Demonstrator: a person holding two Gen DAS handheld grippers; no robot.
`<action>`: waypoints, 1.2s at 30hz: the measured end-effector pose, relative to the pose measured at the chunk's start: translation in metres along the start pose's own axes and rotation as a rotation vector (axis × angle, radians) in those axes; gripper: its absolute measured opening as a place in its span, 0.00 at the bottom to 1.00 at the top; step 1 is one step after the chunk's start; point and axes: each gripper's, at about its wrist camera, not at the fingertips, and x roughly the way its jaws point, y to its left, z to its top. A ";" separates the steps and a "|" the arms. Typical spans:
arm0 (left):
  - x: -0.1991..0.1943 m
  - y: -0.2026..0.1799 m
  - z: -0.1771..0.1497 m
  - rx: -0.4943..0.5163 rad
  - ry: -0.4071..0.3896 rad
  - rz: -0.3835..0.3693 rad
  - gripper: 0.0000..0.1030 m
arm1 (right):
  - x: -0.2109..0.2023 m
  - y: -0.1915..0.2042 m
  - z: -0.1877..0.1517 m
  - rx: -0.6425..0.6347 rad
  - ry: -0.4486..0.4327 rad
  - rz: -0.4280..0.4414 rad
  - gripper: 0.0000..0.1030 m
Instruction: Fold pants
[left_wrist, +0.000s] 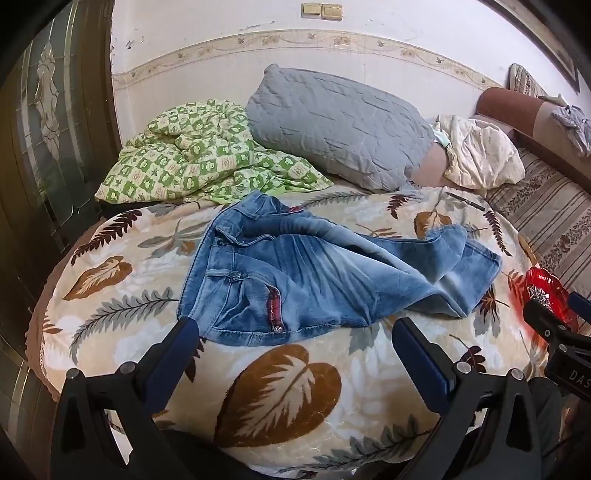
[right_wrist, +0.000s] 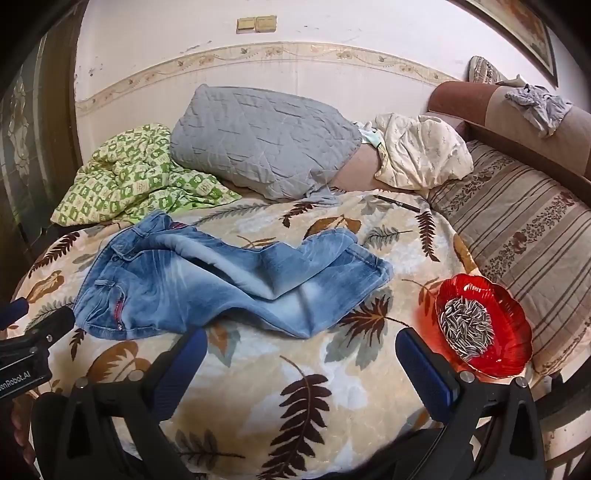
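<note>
A pair of light blue jeans (left_wrist: 314, 273) lies crumpled on a leaf-patterned blanket (left_wrist: 280, 391), waistband to the left and leg ends to the right. It also shows in the right wrist view (right_wrist: 221, 280). My left gripper (left_wrist: 295, 332) is open and empty, just in front of the near hem of the waist part. My right gripper (right_wrist: 301, 343) is open and empty, in front of the lower leg end. Each gripper shows at the edge of the other's view.
A red glass dish of sunflower seeds (right_wrist: 480, 325) sits on the blanket at the right. A grey pillow (right_wrist: 258, 144), a green checked quilt (right_wrist: 129, 181), a cream cloth (right_wrist: 421, 155) and a dark pen (right_wrist: 397, 204) lie behind. A striped sofa (right_wrist: 524, 229) stands right.
</note>
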 end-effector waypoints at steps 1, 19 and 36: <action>0.001 -0.001 0.000 0.000 0.001 0.002 1.00 | 0.000 0.001 -0.001 -0.001 0.002 0.000 1.00; 0.000 -0.002 -0.001 0.003 -0.005 0.007 1.00 | 0.001 0.003 0.000 -0.007 0.006 0.006 1.00; 0.001 -0.005 -0.007 0.003 -0.002 0.011 1.00 | 0.001 0.004 -0.004 -0.010 0.014 0.012 1.00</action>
